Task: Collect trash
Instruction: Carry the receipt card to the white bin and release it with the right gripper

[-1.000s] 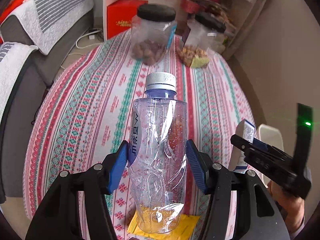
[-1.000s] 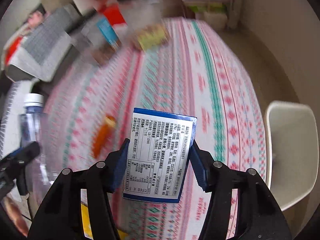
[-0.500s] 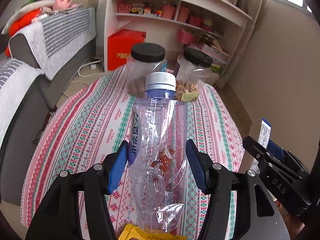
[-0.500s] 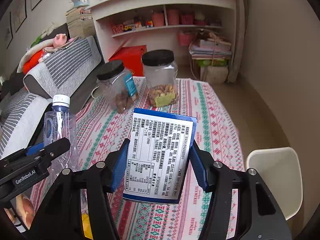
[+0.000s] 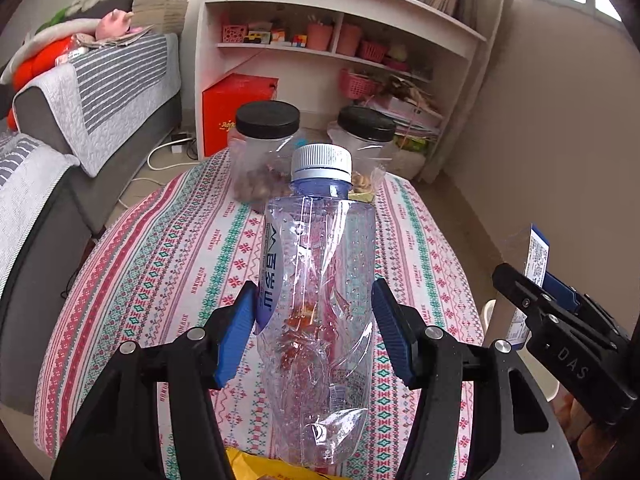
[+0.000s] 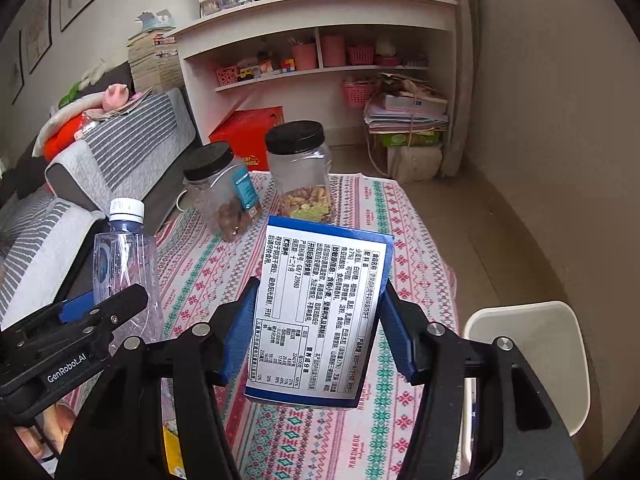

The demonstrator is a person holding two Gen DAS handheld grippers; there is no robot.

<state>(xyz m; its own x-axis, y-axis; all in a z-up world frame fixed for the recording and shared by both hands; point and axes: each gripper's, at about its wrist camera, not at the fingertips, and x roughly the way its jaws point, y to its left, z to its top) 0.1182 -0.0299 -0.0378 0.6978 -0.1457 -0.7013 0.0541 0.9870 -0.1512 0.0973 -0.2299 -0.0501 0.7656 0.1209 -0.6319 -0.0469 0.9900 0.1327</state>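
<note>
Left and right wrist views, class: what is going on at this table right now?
A person is clearing trash with a handheld gripper in each hand. The left gripper is shut on an empty, crumpled plastic water bottle, held upright above the patterned tablecloth. The right gripper is shut on a blue and white snack box. Two black-lidded snack jars stand at the far end of the table, and a white bin sits beside it.

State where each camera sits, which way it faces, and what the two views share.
Left wrist: on the left gripper, looking down its fingers across the table at the clamped plastic bottle; a hand shows lower right.
Right wrist: on the right gripper, facing the shelf, clamping the blue box.
Shared: bottle, box, both jars, table, shelf.
</note>
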